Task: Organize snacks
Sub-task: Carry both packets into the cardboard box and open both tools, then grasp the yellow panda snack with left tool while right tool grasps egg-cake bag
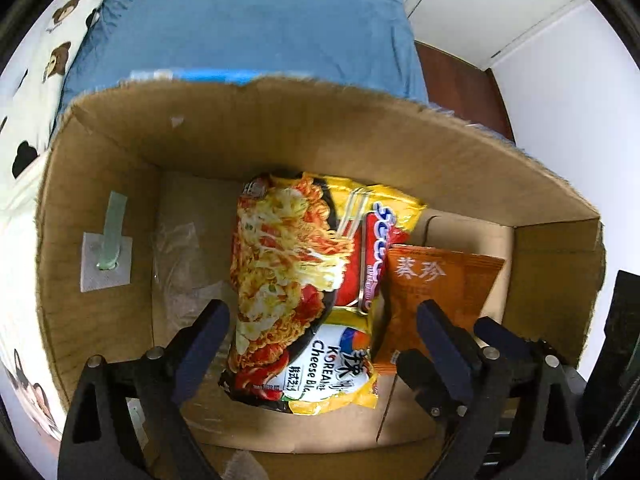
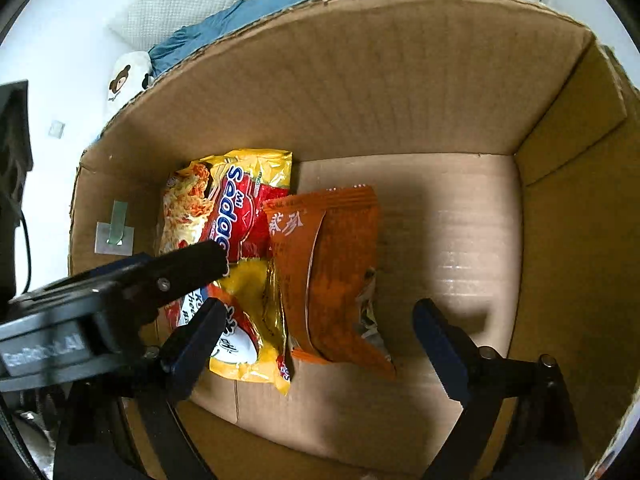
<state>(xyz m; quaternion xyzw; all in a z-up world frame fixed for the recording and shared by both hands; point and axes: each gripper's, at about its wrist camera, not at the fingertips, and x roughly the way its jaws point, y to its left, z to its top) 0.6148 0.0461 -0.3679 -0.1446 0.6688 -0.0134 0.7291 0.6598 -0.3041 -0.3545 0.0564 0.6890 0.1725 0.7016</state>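
Observation:
A yellow-and-red Korean cheese noodle packet (image 1: 296,292) lies flat on the floor of a cardboard box (image 1: 256,120). An orange snack packet (image 1: 436,288) lies to its right, overlapping its edge. My left gripper (image 1: 324,344) is open above the noodle packet, holding nothing. In the right wrist view the noodle packet (image 2: 236,216) and orange packet (image 2: 328,272) lie at the box's (image 2: 400,80) left side. My right gripper (image 2: 320,344) is open and empty over the orange packet. The left gripper's finger (image 2: 188,268) reaches in from the left.
A white label with green tape (image 1: 106,256) sticks to the box's left wall. Clear plastic film (image 1: 188,256) lies on the box floor left of the noodles. A blue blanket (image 1: 256,20) and bear-print pillow (image 1: 60,52) lie behind the box. Bare box floor (image 2: 448,240) shows right of the packets.

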